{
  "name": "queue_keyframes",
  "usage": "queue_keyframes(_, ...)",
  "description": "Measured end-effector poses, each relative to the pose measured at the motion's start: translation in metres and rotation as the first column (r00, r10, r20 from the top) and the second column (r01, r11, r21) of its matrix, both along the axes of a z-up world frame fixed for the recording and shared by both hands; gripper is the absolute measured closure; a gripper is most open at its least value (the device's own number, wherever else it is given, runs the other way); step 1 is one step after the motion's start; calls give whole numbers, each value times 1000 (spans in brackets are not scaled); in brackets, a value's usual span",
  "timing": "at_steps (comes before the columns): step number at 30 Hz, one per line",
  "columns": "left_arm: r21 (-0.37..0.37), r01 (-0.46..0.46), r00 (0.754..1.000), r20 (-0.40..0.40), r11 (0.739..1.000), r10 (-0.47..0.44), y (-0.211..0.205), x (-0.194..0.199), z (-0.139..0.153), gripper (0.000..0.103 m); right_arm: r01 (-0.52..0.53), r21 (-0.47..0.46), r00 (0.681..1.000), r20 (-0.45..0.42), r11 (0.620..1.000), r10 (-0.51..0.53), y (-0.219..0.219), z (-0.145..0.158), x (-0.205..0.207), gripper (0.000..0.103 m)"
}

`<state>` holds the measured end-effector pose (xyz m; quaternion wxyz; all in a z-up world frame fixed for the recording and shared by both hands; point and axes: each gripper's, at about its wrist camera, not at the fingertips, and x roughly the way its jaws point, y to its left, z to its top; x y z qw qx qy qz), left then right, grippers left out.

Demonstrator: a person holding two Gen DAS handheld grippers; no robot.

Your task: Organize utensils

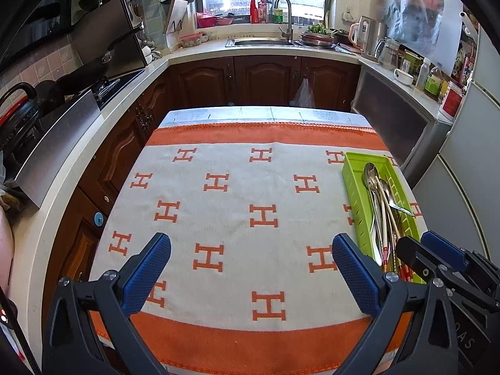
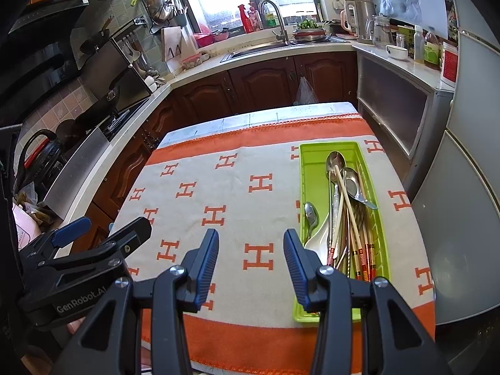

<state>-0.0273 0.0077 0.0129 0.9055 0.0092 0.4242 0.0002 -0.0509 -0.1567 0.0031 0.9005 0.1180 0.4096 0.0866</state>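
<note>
A green utensil tray [image 2: 331, 147] lies on the right side of the orange and white towel [image 2: 243, 200]. Inside it are metal spoons [image 2: 335, 160], a white ceramic spoon [image 2: 318, 240] and several chopsticks [image 2: 353, 228]. The left wrist view shows the same tray [image 1: 353, 184] with the spoons [image 1: 370, 168] at the table's right edge. My right gripper [image 2: 251, 243] hangs open above the towel, just left of the tray, nothing between its fingers. My left gripper [image 1: 251, 250] is open wide over bare towel, holding nothing. It also appears at the left of the right wrist view [image 2: 109, 228].
The table stands in a kitchen, with a stove and wok [image 1: 90, 68] on the counter at left, a sink [image 1: 262, 42] at the back and a fridge [image 2: 468, 172] at right. A plastic bag [image 1: 303, 93] hangs on a cabinet door beyond the table.
</note>
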Motion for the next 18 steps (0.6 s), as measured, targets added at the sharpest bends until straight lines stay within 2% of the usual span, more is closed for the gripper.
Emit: queue_keyframes(18,-10,-2,1000,-30,1000,2,5,3,-8,1,8,1,1000,-25,1000,-8,1,-8,2,59)
